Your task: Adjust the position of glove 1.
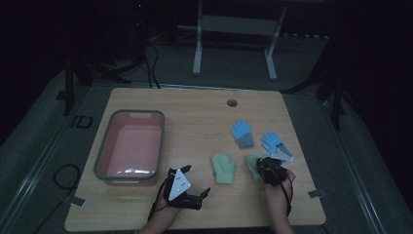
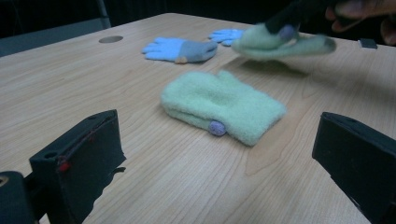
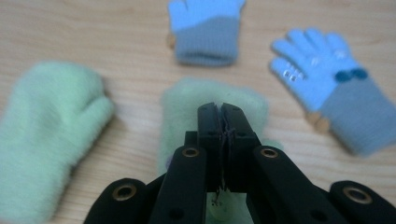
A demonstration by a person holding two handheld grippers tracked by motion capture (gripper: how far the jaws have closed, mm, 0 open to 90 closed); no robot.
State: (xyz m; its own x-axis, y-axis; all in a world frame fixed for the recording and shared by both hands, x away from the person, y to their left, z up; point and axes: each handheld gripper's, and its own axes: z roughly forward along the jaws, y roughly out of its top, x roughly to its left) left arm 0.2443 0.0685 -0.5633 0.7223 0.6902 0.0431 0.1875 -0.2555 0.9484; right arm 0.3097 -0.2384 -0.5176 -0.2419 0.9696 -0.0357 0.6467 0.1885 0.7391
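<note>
The room beyond the bench (image 1: pixel 195 112) is too dark to make out. A pink tub (image 1: pixel 129 146) with a grey rim stands on the bench's left part. Two pale green fleece mittens are in play: one mitten (image 1: pixel 224 168) lies flat near the middle, a small purple button on its cuff; the other mitten (image 3: pixel 187 105) is largely covered by the right gripper (image 1: pixel 269 169) in the high view. That gripper's jaws are pressed together on its cuff, holding it above the wood. Two blue gloves (image 1: pixel 242 133) lie beyond. The left gripper (image 1: pixel 195 192) rests low, jaws wide apart and empty, aimed at the flat mitten.
</note>
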